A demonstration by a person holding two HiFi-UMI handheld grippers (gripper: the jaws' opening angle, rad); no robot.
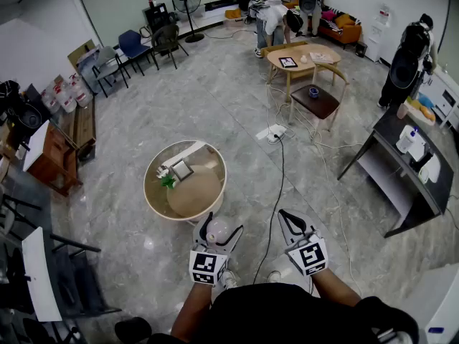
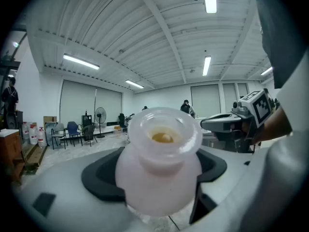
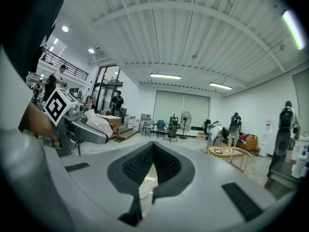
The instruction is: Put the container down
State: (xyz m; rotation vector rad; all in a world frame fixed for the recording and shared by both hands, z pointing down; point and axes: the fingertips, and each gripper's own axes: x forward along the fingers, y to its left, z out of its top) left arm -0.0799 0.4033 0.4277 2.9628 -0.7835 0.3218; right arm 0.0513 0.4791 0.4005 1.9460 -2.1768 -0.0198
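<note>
A translucent white container (image 2: 161,166) with a wide open mouth sits upright between the dark pads (image 2: 101,178) of my left gripper (image 1: 219,233). The gripper is shut on its round body and holds it in the air above the floor, just in front of the person. In the head view the container (image 1: 217,228) shows as a pale pinkish bulb. My right gripper (image 3: 153,153) hangs beside it to the right, its ribbed pads pressed together with nothing between them. In the head view the right gripper (image 1: 287,219) points forward.
A round wooden table (image 1: 208,196) stands just ahead of the left gripper, with a small plant (image 1: 167,180) and a framed picture (image 1: 182,169) on it. A black cable (image 1: 278,185) runs across the marble floor. Chairs, desks and people stand farther off.
</note>
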